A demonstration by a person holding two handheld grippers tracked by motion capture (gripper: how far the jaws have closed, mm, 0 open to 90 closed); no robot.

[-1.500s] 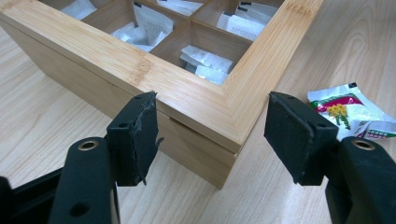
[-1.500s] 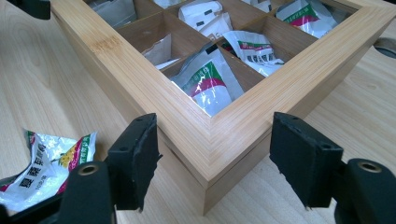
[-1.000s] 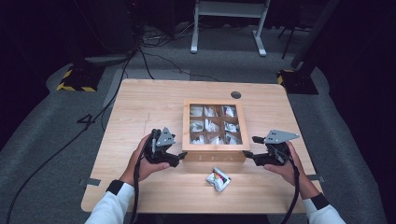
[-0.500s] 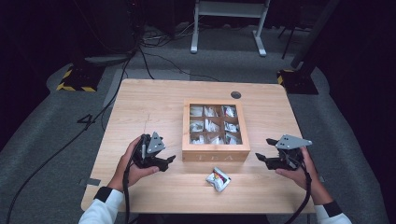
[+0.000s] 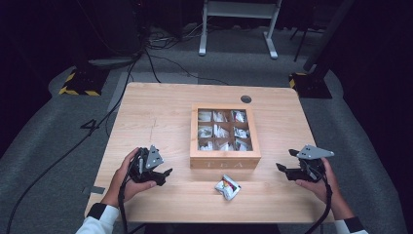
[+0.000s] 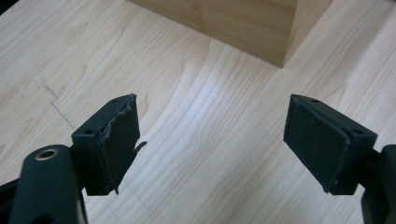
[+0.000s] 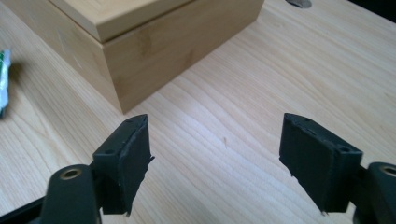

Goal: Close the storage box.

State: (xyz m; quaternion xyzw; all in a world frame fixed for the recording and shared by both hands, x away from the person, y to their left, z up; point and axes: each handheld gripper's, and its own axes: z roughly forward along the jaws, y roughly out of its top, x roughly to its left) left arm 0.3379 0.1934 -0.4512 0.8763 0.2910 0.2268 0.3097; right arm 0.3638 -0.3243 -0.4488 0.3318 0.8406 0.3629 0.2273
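A wooden tea box (image 5: 225,136) with a glass lid over several compartments of tea bags stands shut at the table's middle. A loose tea packet (image 5: 227,186) lies on the table just in front of it. Left of the box, low over the wood, my left gripper (image 5: 164,176) stands open and empty. In the left gripper view (image 6: 212,140) it faces a corner of the box (image 6: 243,23). On the other side my right gripper (image 5: 286,160) has just been opening, with nothing between its jaws. The right gripper view (image 7: 215,154) shows the box (image 7: 140,42) and the packet's edge (image 7: 3,79).
The light wooden table (image 5: 156,112) has a round cable hole (image 5: 246,99) behind the box. Bare wood lies between each gripper and the box. Cables trail over the grey floor at the left, and a white stand's legs (image 5: 238,29) are beyond the table.
Both hands have drawn away from the box's sides, the left one to the left, the right one to the right, and both toward the near edge. The box and packet have not moved.
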